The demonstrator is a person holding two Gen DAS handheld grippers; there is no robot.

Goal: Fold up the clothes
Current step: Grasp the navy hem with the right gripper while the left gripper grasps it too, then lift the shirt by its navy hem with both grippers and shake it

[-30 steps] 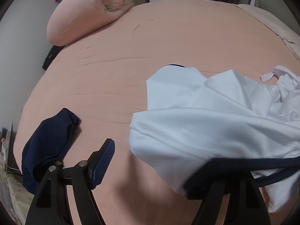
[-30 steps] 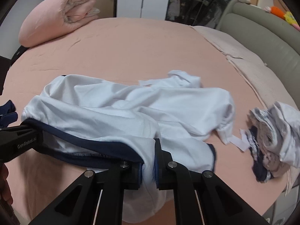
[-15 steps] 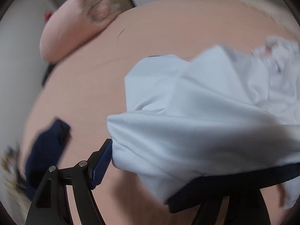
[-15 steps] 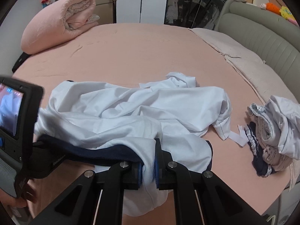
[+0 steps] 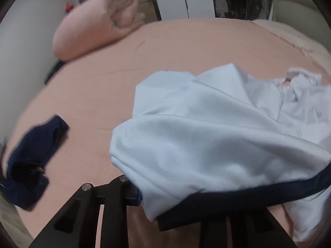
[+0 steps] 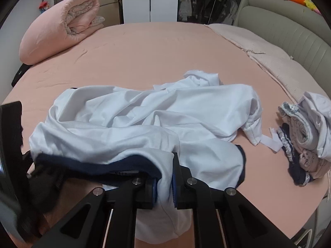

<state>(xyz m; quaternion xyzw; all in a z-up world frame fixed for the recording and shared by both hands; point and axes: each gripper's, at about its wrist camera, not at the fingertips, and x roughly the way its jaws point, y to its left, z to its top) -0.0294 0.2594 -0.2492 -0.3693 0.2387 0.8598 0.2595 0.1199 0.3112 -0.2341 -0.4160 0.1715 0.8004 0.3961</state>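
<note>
A white shirt (image 6: pixel 144 119) with a navy hem band (image 6: pixel 93 163) lies crumpled on the pink bed (image 6: pixel 155 47). My right gripper (image 6: pixel 163 188) is shut on a fold of the shirt near the hem, close to the bed's front edge. In the left wrist view the shirt (image 5: pixel 206 134) drapes over my left gripper (image 5: pixel 165 200). Its left finger (image 5: pixel 134 194) presses into the cloth at the navy hem (image 5: pixel 248 194), and the right finger is hidden beneath. The hem stretches between the two grippers, slightly raised off the sheet.
A navy garment (image 5: pixel 35 161) lies at the bed's left edge. A rolled pink blanket (image 6: pixel 60 26) sits at the far left. A pile of several clothes (image 6: pixel 304 136) rests at the right edge. A padded grey headboard (image 6: pixel 289 31) runs along the right.
My left gripper was open and has moved right onto the shirt's hem corner, with its finger closed inward on the cloth. The right gripper kept its hold and lifted slightly.
</note>
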